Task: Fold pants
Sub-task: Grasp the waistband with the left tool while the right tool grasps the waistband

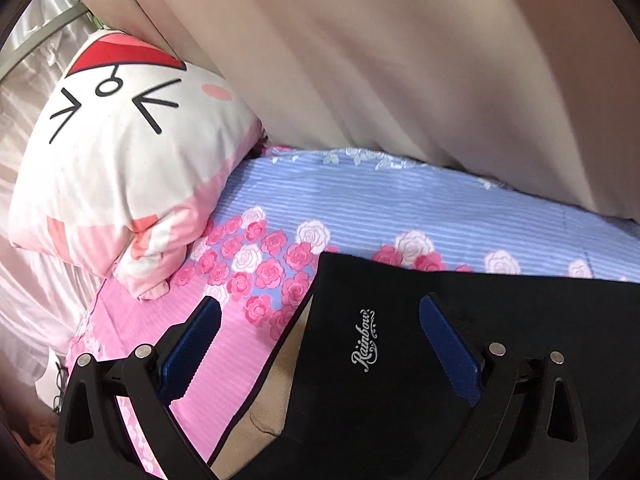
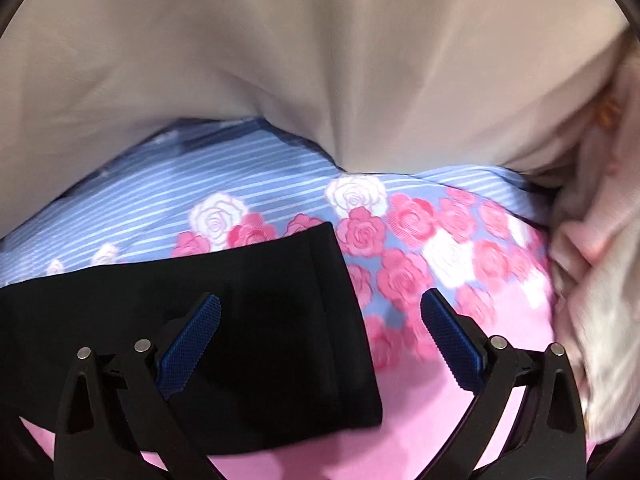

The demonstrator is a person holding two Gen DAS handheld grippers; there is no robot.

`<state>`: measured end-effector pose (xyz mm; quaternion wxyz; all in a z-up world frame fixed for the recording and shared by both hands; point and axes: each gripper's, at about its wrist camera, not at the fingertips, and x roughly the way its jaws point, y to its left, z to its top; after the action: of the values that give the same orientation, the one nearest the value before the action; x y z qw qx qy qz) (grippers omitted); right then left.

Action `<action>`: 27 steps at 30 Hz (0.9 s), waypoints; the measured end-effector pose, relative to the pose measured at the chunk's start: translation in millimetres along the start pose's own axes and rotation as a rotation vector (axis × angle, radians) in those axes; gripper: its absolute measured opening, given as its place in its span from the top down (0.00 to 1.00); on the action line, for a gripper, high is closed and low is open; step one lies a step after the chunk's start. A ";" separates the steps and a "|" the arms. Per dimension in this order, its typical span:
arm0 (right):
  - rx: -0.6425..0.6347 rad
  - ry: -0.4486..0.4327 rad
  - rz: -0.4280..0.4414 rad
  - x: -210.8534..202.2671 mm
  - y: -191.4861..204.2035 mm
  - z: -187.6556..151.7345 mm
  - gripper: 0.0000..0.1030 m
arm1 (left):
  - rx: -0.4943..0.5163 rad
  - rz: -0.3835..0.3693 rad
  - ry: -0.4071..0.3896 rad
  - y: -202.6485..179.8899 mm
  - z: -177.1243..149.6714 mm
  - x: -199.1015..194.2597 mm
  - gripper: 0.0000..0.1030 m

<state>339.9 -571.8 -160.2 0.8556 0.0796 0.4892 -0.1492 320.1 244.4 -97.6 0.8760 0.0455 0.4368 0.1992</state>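
Black pants (image 1: 420,360) with a silver "Rainbow" logo lie flat on a floral bedsheet (image 1: 360,208). In the left wrist view their left end fills the lower right. My left gripper (image 1: 320,312) is open just above that end, one blue pad over the sheet, the other over the pants. In the right wrist view the pants' right end (image 2: 260,320) lies at lower left. My right gripper (image 2: 320,312) is open above that end, its left pad over the pants and its right pad over the sheet (image 2: 440,264).
A white and pink cartoon-face pillow (image 1: 128,160) lies at the left of the bed. A beige curtain (image 1: 400,60) hangs behind the bed, also in the right wrist view (image 2: 320,60). Pale bunched fabric (image 2: 600,260) lies at the right edge.
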 end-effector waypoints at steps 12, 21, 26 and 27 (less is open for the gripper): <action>-0.028 -0.023 0.214 11.3 0.2 6.8 0.81 | 0.020 0.014 0.045 18.5 -9.3 35.6 0.05; -0.059 -0.039 0.132 -2.6 34.9 -0.4 0.83 | -0.012 -0.065 0.113 61.5 11.3 80.6 0.05; -0.023 -0.050 0.105 -3.1 33.1 -7.1 0.83 | 0.134 -0.219 0.104 22.3 20.5 90.3 0.05; -0.022 -0.051 0.099 -5.8 38.3 -10.0 0.83 | 0.158 -0.229 0.104 16.5 20.5 91.8 0.05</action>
<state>341.7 -531.8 -160.7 0.8749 0.0903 0.4645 -0.1035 380.5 297.1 -149.4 0.8628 0.0539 0.4984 0.0647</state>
